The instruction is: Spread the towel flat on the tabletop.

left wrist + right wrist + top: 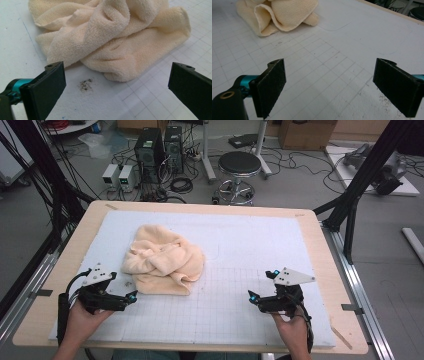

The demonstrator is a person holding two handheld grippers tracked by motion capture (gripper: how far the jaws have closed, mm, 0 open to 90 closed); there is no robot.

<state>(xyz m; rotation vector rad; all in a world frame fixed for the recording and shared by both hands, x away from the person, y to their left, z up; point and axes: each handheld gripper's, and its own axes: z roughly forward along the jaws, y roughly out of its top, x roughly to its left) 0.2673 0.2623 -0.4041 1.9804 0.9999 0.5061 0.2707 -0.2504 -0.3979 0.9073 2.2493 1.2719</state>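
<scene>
A crumpled cream towel (162, 261) lies in a heap on the white gridded mat (235, 250), left of the middle. My left gripper (131, 296) rests low at the front left, just short of the towel's near edge, jaws wide open and empty. In the left gripper view the towel (112, 37) bunches right ahead of the jaws, apart from them. My right gripper (253, 297) sits at the front right, open, with bare mat between its jaws. In the right gripper view the towel (279, 15) lies far off at the upper left.
The mat covers a wooden table (320, 245) with a bare rim all round. A dark smudge (85, 85) marks the mat just before the towel. Beyond the table stand a stool (239, 167), computer towers (150, 150) and loose cables. Black frame posts (360, 185) flank both sides.
</scene>
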